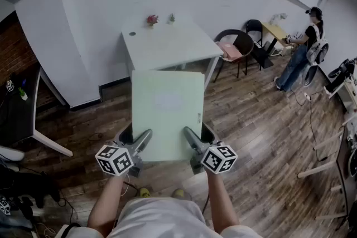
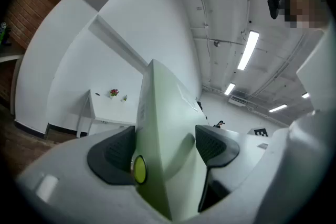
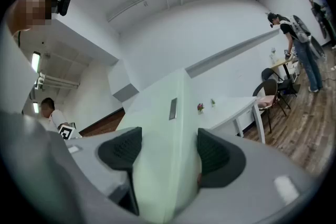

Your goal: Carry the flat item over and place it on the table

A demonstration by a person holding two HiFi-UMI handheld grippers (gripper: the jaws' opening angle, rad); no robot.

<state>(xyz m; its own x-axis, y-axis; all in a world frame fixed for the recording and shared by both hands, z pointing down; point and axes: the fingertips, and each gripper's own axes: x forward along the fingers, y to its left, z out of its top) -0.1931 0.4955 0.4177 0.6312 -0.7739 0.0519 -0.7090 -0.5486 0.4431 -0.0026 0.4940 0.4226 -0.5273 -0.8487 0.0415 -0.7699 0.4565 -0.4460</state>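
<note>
A pale green flat item (image 1: pixel 167 111) is held up off the wooden floor (image 1: pixel 256 120), in front of the person and short of the white table (image 1: pixel 167 44). In the head view its far edge meets the table's near edge, though whether the two touch cannot be told. The left tongs (image 1: pixel 144 140) grip the item's near edge towards its left corner, and the right tongs (image 1: pixel 190 138) grip the same edge towards its right corner, the marker cubes pointing back at the person. In the left gripper view, the left tongs (image 2: pixel 165 145) are clamped on the flat item (image 2: pixel 170 113). Their dark pads (image 2: pixel 112 156) sit against both faces and the slab stands edge-on between them, with a small yellow-green round dot (image 2: pixel 139 169) low on its narrow side. The right gripper view shows the same hold: the right tongs (image 3: pixel 169 150) are closed across the thickness of the flat item (image 3: pixel 160 165), pads (image 3: pixel 219 153) pressed to either side and a small grey tag (image 3: pixel 172 108) on its edge. On the far side of the table stand a small pink flower (image 1: pixel 152 20) and a tiny green plant (image 1: pixel 172 18). A dark chair (image 1: pixel 237 46) is just to the table's right, and another person (image 1: pixel 304 50) stands well beyond it.
</note>
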